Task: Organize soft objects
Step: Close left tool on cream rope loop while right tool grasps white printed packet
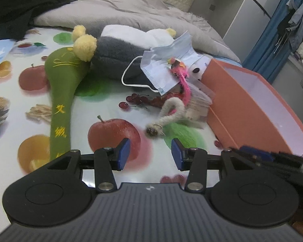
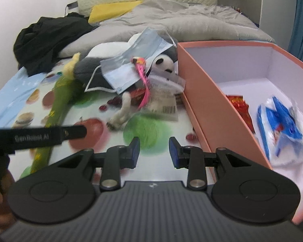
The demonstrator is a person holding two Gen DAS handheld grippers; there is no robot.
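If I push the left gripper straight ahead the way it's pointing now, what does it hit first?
Probably the cream cord keychain with its small bell, lying just ahead of the open left gripper. Behind it sit the pink feather toy and face mask. Depth is uncertain.

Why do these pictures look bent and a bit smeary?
Left wrist view: the fisheye lens curves the orange box; the green plush stays fairly sharp. Right wrist view: softer, the blue packet and face mask smeared; even indoor light, no harsh glare.

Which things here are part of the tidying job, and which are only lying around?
Job: green plush stick, grey plush toy, face mask, pink feather toy, orange box.
Lying about: black clothes, grey duvet, yellow pillow.
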